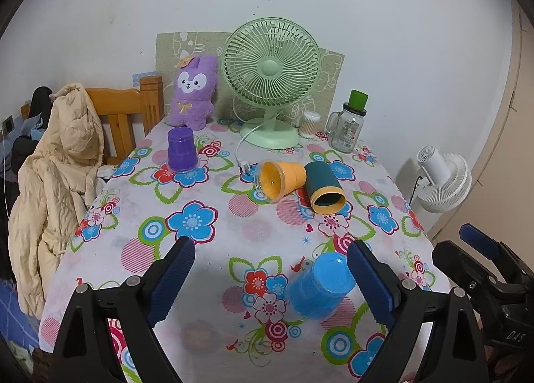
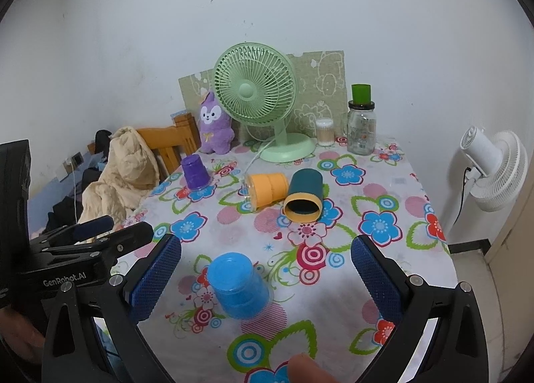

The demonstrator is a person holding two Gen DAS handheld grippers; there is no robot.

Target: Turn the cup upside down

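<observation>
- both claws were spread wide and held nothing: the left claw (image 1: 271, 269) and the right claw (image 2: 266, 266) hung over the near end of the table (image 1: 213, 333), on the side away from the green fan (image 1: 272, 82).
- the task's cups lay about mid-table, in front of the green fan: an orange cup (image 1: 282, 179) on its side with its mouth towards the claws, and a dark teal cup (image 1: 324, 187) on its side touching it, on the side nearer the glass jar (image 1: 347, 126).
- a blue cup (image 1: 317, 286) stood mouth down near the claws, well away from the green fan; a purple cup (image 1: 181, 149) stood mouth down beside the plush rabbit (image 1: 193, 96), left of the green fan.
- risk, as i judged it: the two lying cups touched, so closing on one could nudge the other and send it rolling towards the table edge.
- risk: the blue cup stood between the claws and the lying cups; a low reach could knock it over.
- risk: the fan's white cord (image 1: 243, 156) ended just beside the orange cup and might snag a finger.
- risk: the round, smooth cup walls could slip from the pads if squeezed off-centre.
- count: four cups on the cloth, two claws, one green fan, one white fan (image 1: 444, 182) off the table, one glass jar, one tub of cotton swabs (image 1: 308, 124), one plush rabbit, one chair (image 1: 130, 116) with a coat (image 1: 56, 176).
</observation>
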